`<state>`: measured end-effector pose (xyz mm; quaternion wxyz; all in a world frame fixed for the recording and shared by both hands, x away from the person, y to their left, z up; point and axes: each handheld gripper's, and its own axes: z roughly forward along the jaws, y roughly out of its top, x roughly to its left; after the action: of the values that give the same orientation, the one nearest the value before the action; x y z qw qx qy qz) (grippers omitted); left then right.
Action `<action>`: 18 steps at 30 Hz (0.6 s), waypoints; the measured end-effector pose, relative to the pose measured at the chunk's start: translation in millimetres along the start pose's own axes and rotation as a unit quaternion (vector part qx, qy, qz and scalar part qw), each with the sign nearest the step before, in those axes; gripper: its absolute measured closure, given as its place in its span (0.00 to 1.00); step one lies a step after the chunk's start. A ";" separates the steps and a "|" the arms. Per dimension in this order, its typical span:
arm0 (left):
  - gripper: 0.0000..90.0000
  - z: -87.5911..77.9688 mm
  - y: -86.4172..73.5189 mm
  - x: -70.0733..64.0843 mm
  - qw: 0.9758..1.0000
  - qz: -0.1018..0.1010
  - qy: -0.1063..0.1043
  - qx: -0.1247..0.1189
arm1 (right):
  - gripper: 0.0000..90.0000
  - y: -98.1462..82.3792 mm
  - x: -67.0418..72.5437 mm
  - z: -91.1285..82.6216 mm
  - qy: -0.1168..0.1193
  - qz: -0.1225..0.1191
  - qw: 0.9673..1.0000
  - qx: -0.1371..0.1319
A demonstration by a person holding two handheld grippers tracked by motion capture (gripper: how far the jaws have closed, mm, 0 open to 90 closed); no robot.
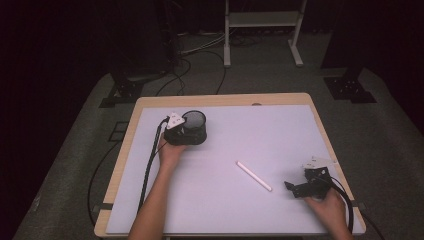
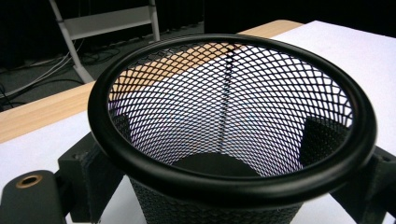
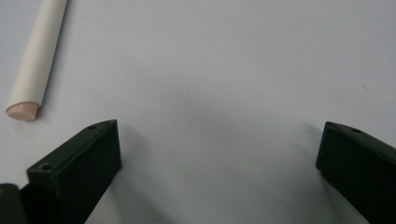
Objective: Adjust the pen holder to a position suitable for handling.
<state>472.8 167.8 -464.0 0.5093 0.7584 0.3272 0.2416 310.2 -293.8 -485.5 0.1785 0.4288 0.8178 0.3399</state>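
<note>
A black wire-mesh cup point(image 1: 195, 124) stands upright at the back left of the white mat point(image 1: 260, 135). My left gripper point(image 1: 189, 134) is shut on it, one jaw on each side of its wall below the rim point(image 2: 224, 186); the cup is empty. A white pen point(image 1: 254, 175) lies loose on the mat right of centre, pointing diagonally. My right gripper point(image 1: 295, 190) rests low over the mat just right of the pen, open, with nothing between its fingers. In the right gripper view the pen's near end point(image 3: 29, 79) lies left of the left jaw, outside the gap point(image 3: 219, 140).
The mat covers a wooden table whose bare edge point(image 1: 220, 99) shows at the back. Cables trail from both grippers off the front. Beyond the table stand a white frame point(image 1: 262, 30) and dark stand bases on the floor.
</note>
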 end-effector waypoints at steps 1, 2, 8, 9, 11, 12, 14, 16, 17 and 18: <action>0.10 0.0 0.1 -0.3 1.000 0.001 0.000 -0.001 | 0.00 0.0 0.0 0.0 0.000 0.000 1.000 0.000; 0.10 -0.4 0.4 -0.5 1.000 0.004 0.001 0.000 | 0.00 0.0 0.0 0.0 0.000 0.000 1.000 0.000; 0.10 -2.7 3.0 -1.8 1.000 0.004 -0.002 -0.002 | 0.00 0.0 0.0 0.0 0.000 0.000 1.000 0.000; 0.10 -3.0 3.3 -2.0 1.000 0.003 -0.003 -0.002 | 0.00 0.0 0.0 0.0 0.000 0.000 1.000 0.000; 0.10 -4.0 4.1 -2.1 1.000 0.004 -0.004 -0.001 | 0.00 0.0 0.0 0.0 0.000 0.000 1.000 0.000; 0.10 -4.5 4.5 -2.2 1.000 0.003 -0.005 -0.001 | 0.00 0.0 0.0 0.0 0.000 0.000 1.000 0.000; 0.10 -5.9 5.2 -2.6 1.000 0.003 -0.007 0.002 | 0.00 0.0 0.0 0.0 0.000 0.000 1.000 0.000; 0.10 -6.7 5.9 -3.5 1.000 0.000 -0.009 0.003 | 0.00 0.0 0.0 0.0 0.000 0.000 1.000 0.000; 0.10 -7.4 6.4 -3.6 1.000 0.002 -0.011 0.004 | 0.00 -0.1 0.1 -0.1 0.000 0.000 1.000 0.000; 0.10 -7.9 6.8 -4.1 1.000 0.002 -0.012 0.004 | 0.00 -0.1 0.1 -0.1 0.000 0.000 1.000 0.000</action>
<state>466.2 167.8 -454.9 0.5097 0.7638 0.3210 0.2320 310.0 -293.9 -485.5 0.1786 0.4285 0.8179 0.3399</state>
